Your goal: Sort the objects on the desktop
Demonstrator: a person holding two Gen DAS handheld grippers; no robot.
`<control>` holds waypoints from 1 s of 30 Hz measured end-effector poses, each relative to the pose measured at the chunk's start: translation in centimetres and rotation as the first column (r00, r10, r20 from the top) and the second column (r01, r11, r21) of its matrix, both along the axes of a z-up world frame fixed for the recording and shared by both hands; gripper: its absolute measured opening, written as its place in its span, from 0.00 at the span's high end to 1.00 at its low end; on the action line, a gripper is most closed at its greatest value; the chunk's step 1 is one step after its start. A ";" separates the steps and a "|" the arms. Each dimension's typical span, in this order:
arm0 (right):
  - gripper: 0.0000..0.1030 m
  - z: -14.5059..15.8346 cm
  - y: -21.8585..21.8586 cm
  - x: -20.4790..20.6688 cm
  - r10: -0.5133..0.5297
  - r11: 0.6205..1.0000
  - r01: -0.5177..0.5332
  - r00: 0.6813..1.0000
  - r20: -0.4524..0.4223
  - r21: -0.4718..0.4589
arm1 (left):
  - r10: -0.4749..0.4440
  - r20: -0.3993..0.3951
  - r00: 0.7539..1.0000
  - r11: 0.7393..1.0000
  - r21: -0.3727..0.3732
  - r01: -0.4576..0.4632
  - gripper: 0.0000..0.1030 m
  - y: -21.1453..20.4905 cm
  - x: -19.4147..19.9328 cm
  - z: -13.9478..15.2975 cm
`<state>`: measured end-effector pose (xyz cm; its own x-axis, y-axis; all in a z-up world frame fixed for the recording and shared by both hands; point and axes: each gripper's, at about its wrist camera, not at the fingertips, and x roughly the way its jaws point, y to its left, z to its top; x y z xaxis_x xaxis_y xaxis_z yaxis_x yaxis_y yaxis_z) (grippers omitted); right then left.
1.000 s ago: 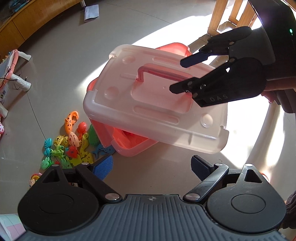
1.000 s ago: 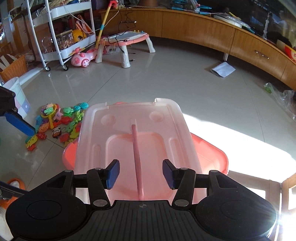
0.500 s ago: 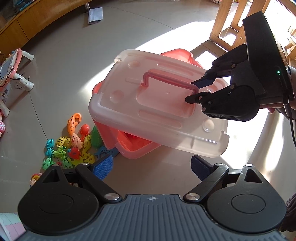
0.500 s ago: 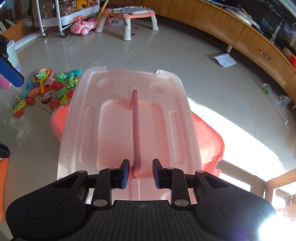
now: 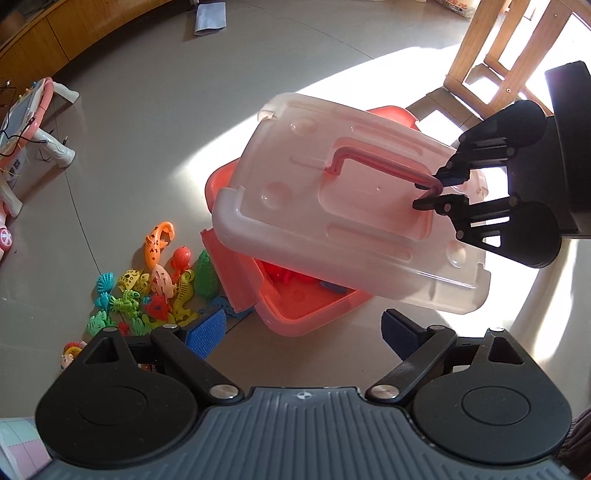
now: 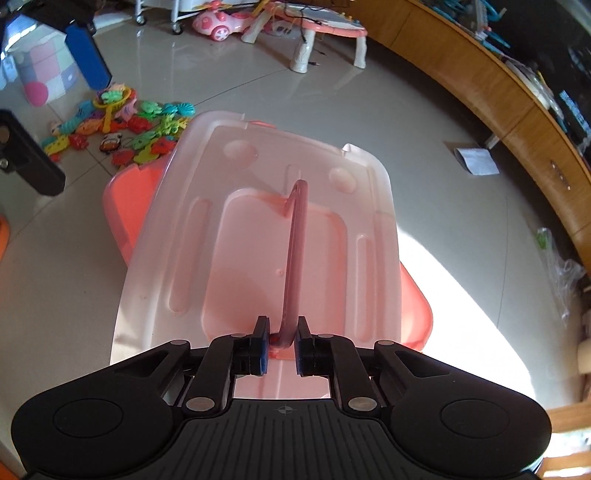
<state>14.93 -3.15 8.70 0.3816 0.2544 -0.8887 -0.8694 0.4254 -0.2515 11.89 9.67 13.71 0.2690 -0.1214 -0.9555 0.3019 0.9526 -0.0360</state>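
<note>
— On the tiled floor (image 5: 155, 110), what was the biggest thing, and where did it sit?

— A translucent lid (image 5: 343, 221) was the broadest; it lay askew across the top of a coral-pink storage box (image 5: 295, 306), tilted, so that one corner of the box stood uncovered and a few toys showed inside; sunlight fell over both.

— And the grippers?

— The right gripper (image 6: 281, 345) had just been closing, and its blue pads pressed from either side on the near end of the lid's pink handle (image 6: 293, 258); the left wrist view showed the same grip at the bend of the handle; the left gripper (image 5: 303, 328) hung over the floor just beside the box, its jaws spread wide with nothing between them.

— Anything smaller?

— A heap of bright plastic sea-creature toys (image 5: 147, 288) lay on the floor near the box, apart from it; a folded sheet of paper (image 5: 209, 16) lay farther off by the wooden cabinets (image 6: 517, 122).
</note>
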 end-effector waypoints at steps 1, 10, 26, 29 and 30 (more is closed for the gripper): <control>0.89 -0.1 0.0 -0.1 0.028 1.000 -0.028 1.000 0.008 -0.009 | -0.009 -0.005 1.000 1.000 -0.003 0.009 0.09 -0.1 -0.1 -0.1; 0.89 -0.3 0.7 0.1 0.230 0.971 -0.228 0.973 0.019 -0.074 | -0.122 -0.055 0.991 0.992 0.013 0.122 0.09 -1.0 0.4 -2.0; 0.91 0.9 -1.2 2.6 0.120 0.992 -0.116 0.989 -0.083 0.056 | -0.524 0.029 0.851 0.847 0.120 0.517 0.16 -4.1 9.4 -3.6; 0.90 1.0 -1.8 3.0 0.090 0.993 -0.082 0.991 -0.104 0.082 | -0.553 0.035 0.832 0.827 0.138 0.545 0.29 -5.0 10.4 -4.5; 0.90 1.0 -1.9 3.2 0.082 0.993 -0.072 0.990 -0.112 0.089 | -0.555 0.040 0.831 0.826 0.140 0.545 0.33 -5.4 10.6 -4.7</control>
